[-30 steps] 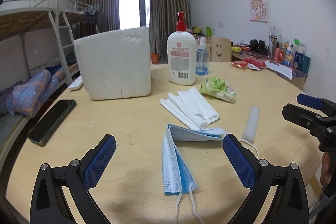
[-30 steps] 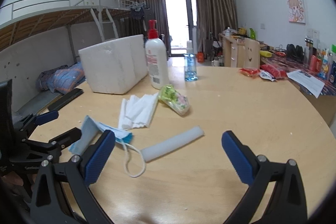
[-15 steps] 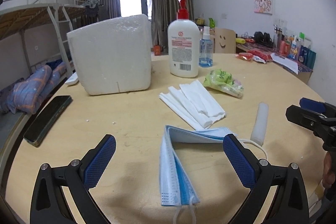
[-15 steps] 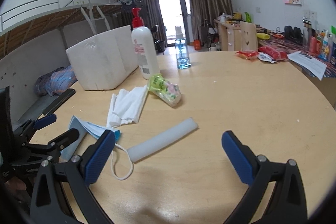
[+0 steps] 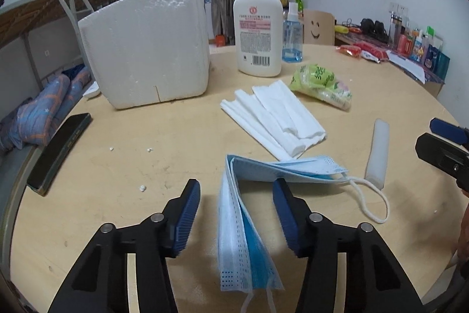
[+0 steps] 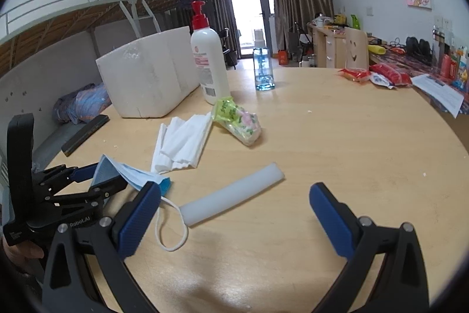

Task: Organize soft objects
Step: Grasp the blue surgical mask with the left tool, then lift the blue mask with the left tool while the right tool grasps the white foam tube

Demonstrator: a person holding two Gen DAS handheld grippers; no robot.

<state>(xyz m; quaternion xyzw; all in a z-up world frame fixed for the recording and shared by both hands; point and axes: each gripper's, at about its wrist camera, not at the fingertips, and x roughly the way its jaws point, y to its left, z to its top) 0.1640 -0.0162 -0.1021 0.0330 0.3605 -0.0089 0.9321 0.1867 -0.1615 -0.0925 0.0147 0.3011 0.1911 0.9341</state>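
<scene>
A folded blue face mask point(image 5: 234, 213) lies on the round wooden table point(image 5: 146, 166), its ear loop point(image 5: 372, 198) trailing right. My left gripper point(image 5: 236, 189) straddles the mask's folded strip. Its jaws are closing, and the pads still stand clear of the fabric on both sides. The right wrist view shows the mask point(image 6: 129, 170) between the left gripper's fingers point(image 6: 85, 172). My right gripper point(image 6: 234, 192) hovers open over a white foam stick point(image 6: 231, 192) and holds nothing. White folded tissues point(image 5: 275, 122) and a green tissue pack point(image 5: 322, 84) lie further back.
A white styrofoam box point(image 5: 146, 49) stands at the back left, with a lotion pump bottle point(image 5: 258, 28) and a blue spray bottle point(image 5: 291, 34) beside it. A dark phone point(image 5: 58, 148) lies near the left table edge. Snack packets point(image 6: 375, 77) and papers sit far right.
The left gripper has come forward and down over the mask, and its jaws have narrowed from wide open to close on either side of it. The right gripper has barely shifted.
</scene>
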